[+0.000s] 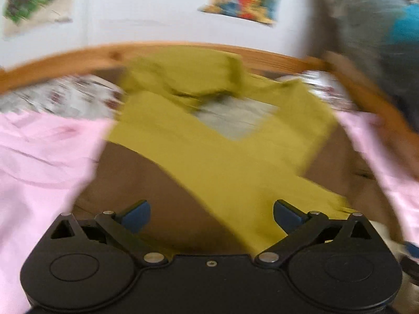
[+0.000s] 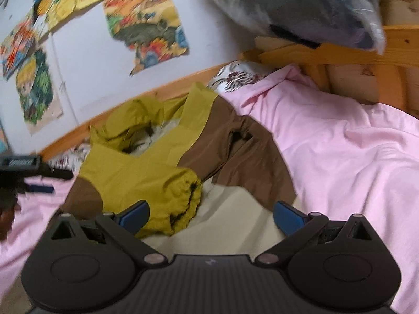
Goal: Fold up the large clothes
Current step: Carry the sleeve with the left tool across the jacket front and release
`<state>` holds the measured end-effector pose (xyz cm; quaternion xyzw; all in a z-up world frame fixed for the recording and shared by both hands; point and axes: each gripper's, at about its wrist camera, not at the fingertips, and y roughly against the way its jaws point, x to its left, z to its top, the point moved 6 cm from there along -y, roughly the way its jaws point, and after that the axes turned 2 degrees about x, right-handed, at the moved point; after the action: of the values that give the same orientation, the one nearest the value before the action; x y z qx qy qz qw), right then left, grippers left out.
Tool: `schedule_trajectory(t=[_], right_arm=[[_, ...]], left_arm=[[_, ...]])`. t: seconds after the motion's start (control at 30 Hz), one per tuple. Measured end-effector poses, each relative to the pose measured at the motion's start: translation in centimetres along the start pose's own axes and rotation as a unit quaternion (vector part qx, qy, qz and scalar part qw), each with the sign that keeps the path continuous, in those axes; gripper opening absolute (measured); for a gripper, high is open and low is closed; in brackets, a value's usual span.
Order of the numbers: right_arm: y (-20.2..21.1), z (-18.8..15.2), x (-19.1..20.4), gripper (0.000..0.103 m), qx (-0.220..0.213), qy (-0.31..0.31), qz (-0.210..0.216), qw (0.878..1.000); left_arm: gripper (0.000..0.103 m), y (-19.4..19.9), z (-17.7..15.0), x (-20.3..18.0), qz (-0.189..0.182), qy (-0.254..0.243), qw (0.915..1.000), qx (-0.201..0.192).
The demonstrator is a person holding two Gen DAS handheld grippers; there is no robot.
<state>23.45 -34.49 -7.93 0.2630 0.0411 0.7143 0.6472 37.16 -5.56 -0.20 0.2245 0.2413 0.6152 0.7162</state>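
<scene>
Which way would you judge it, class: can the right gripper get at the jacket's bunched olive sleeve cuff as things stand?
Probably yes. The right gripper is open, and the olive sleeve cuff lies uncovered on the jacket, just ahead of its left finger, with nothing between them.

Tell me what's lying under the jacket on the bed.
Under the yellow and brown jacket lies the pink sheet, showing on both sides. A floral pillow peeks out behind its collar end. Whatever sits directly beneath the jacket's middle is covered.

Left gripper jaws apart, seemingly empty through blur; right gripper likewise spread.
</scene>
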Motion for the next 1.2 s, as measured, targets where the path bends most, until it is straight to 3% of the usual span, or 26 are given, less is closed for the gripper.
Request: schedule_trajectory(t=[0.17,0.27,0.4,0.57,0.67,0.87,1.0,1.2], right_arm=[[-1.8,-0.2,2.7,0.103,0.009,0.065,0.008,0.998],[-2.6,-0.7,3.8,0.103,0.014,0.084,0.011,0.996],[-3.8,-1.9,4.7,0.103,0.041,0.103,0.009,0.994],[-5.7,-0.6,6.1,0.103,0.054,0.108,-0.012,0.993],[-6.6,1.7,7.3,0.103,0.048,0.091,0.000,0.995],[-12.3,10.1,10.7,0.103,0.046,0.128,0.052,0.989],[-18.0,16.6,14.5,0.103,0.030,0.161,0.086,0.983],[-25.9,21.1,21.8,0.103,0.016,0.255,0.108,0.961]], left_arm=[[0.102,-5.5,2.6,5.4,0.118,-0.020,0.9928,0.003],[0.102,-8.3,4.8,8.4,0.154,-0.001,0.9880,-0.015],[0.102,-11.2,7.1,11.1,0.143,0.038,0.9876,-0.053],[0.102,-15.9,7.0,13.9,0.149,0.086,0.9843,-0.040],[0.103,-17.8,5.8,15.1,0.153,0.096,0.9834,-0.017],[0.102,-16.3,5.2,14.8,0.145,0.072,0.9865,-0.021],[0.102,-13.4,4.3,14.1,0.099,0.080,0.9916,-0.022],[0.102,-10.7,2.8,12.8,0.059,0.059,0.9962,-0.025]])
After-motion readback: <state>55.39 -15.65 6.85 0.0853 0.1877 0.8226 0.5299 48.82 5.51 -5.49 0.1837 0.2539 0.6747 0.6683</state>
